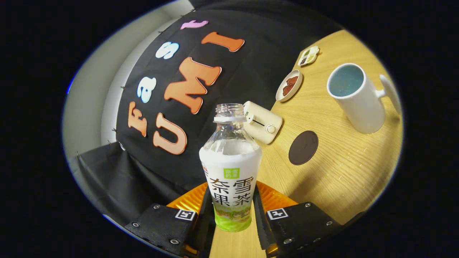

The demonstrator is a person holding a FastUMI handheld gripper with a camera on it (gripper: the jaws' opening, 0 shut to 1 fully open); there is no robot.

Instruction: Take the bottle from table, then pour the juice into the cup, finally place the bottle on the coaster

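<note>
A clear uncapped bottle (231, 168) with a white and green label stands between my fingers, and my gripper (231, 211) is shut on its lower body. The whole view is rolled, so the wooden table (337, 172) slopes up to the right. Beyond the bottle to the right lies a dark round coaster (303, 147) flat on the table. Farther right stands a white mug (355, 98) with a bluish inside and its handle turned away from the bottle. The bottle's mouth is left of the coaster and well short of the mug.
A cream toaster-like box (262, 122) sits just behind the bottle by the black cloth wall. Past it are a small white dish (289, 86) with brown pieces and a divided snack dish (308, 56) near the table's far edge.
</note>
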